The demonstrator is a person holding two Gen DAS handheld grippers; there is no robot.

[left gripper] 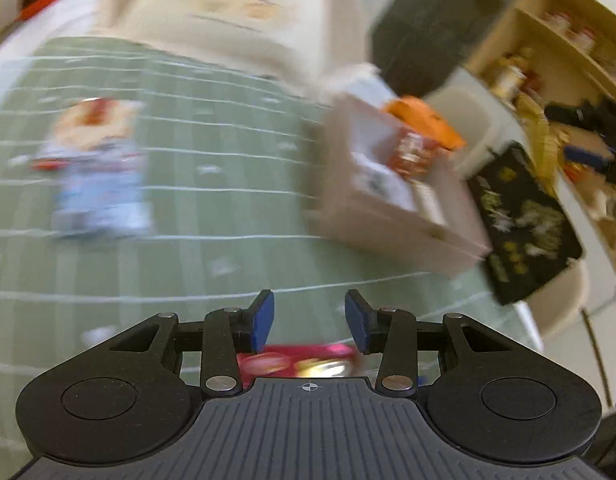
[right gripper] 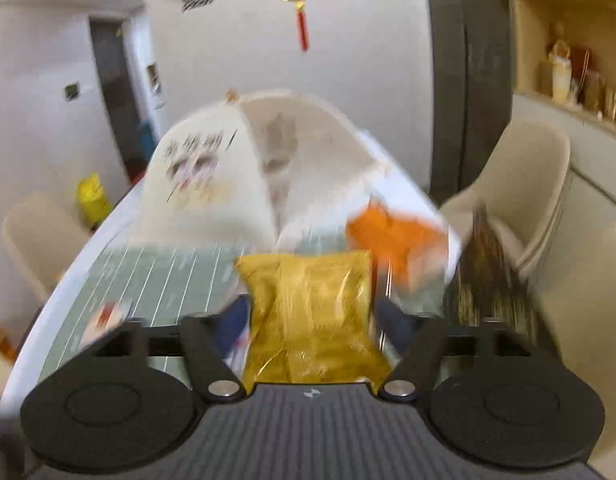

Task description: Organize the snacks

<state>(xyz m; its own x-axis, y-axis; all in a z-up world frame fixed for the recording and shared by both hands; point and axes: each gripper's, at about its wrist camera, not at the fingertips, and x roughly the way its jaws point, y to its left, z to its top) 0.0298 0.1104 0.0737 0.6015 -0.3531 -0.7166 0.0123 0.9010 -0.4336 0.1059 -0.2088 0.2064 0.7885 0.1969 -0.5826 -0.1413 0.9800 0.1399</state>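
Gold foil snack packet [right gripper: 311, 320]: nearest item in the right wrist view, clamped between the fingers of the right tool [right gripper: 311, 316], carried above the surface [right gripper: 156, 280]. Jaws closed onto its sides at mid-height; upper half stands free above the fingers. Judged light, soft, crinkly and slippery; contents probably crushable, so a moderate squeeze across the flat middle suits better than a pinch on the sealed edge.

Pink-red packet [left gripper: 300, 362]: lies on the surface just beneath and behind the blue pads [left gripper: 264, 320] of the left tool [left gripper: 309, 316]. Left tool stands partly open with a clear gap, holding nothing. Packet judged flat and light; take hold across its short width.

Pale blue and red packet [left gripper: 98, 168]: flat on the green checked cloth [left gripper: 212, 220], well apart to the left, blurred.

Cardboard box [left gripper: 391, 200]: on the cloth at right, open at the top, holding an orange packet [left gripper: 423, 120] and a red-and-white one [left gripper: 411, 152]; likely the collecting place.

Black patterned bag [left gripper: 523, 220]: touching or just beside the box, at the surface edge.

White mesh food cover [right gripper: 264, 168]: at the far end of the surface.

Beige chair [right gripper: 519, 184]: beside the surface at right.

Wooden shelf [right gripper: 563, 40]: by the wall, stocked with jars and bottles.
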